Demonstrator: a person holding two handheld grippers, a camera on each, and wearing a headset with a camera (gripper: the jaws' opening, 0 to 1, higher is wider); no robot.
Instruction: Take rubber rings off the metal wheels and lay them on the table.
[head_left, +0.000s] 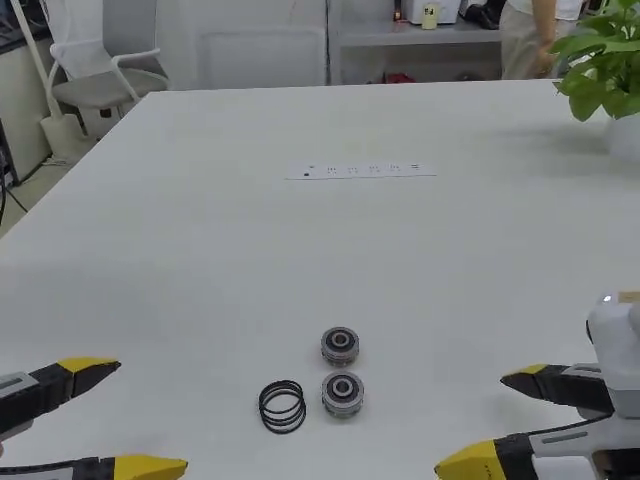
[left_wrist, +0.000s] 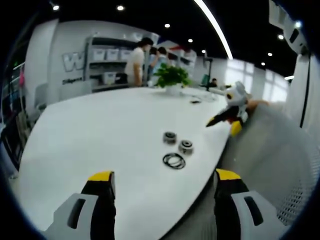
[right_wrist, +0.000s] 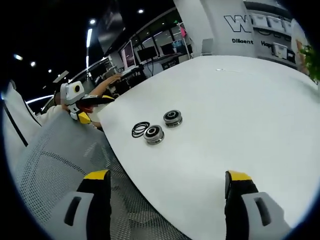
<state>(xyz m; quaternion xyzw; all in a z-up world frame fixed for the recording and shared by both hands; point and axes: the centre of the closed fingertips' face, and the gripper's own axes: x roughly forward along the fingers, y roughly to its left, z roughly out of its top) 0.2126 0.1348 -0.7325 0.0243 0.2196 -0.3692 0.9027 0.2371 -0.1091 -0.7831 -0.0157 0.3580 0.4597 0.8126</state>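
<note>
Two metal wheels lie flat near the white table's front edge, one (head_left: 340, 344) behind the other (head_left: 343, 393). Black rubber rings (head_left: 282, 405) lie in a small pile on the table just left of the nearer wheel. In the left gripper view the wheels (left_wrist: 178, 142) and rings (left_wrist: 174, 160) sit ahead. The right gripper view shows the wheels (right_wrist: 163, 126) and the rings (right_wrist: 140, 129). My left gripper (head_left: 120, 415) is open at the lower left, nothing between its yellow-tipped jaws. My right gripper (head_left: 487, 420) is open at the lower right, likewise empty.
A flat strip with sockets (head_left: 360, 171) sits in the table's middle. A potted plant (head_left: 600, 75) stands at the far right corner. A white chair (head_left: 100, 75) and shelving lie beyond the table, where a person (head_left: 530, 35) stands. A mesh chair back (right_wrist: 60, 165) is below the table edge.
</note>
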